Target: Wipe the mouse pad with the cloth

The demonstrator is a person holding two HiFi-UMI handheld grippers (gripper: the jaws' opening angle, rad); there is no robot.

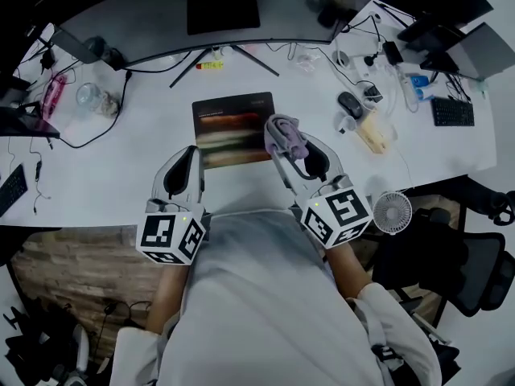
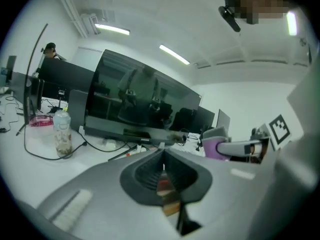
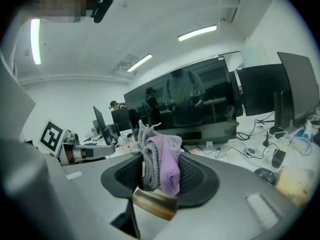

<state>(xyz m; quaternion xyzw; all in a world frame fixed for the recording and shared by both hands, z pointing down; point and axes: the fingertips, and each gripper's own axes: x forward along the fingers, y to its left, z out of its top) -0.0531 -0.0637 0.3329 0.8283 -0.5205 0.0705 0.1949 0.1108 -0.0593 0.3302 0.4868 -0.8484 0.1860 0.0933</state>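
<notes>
The dark mouse pad (image 1: 232,129) with a reddish picture lies flat on the white desk (image 1: 121,175), in front of the monitor. My right gripper (image 1: 283,141) hovers at the pad's right edge, shut on a bunched grey and purple cloth (image 1: 285,133) (image 3: 160,158) that sticks up between its jaws. My left gripper (image 1: 190,156) is off the pad's left front corner, jaws together with nothing in them (image 2: 163,168). In the left gripper view the right gripper (image 2: 242,147) and the cloth (image 2: 215,145) show at the right, held above the desk.
A curved monitor (image 1: 225,10) on a splayed stand spans the back. A clear bottle (image 1: 88,96) and cables lie at the left. A mouse (image 1: 350,103), a yellowish box (image 1: 373,131), a keyboard (image 1: 452,111) and a small fan (image 1: 392,212) crowd the right.
</notes>
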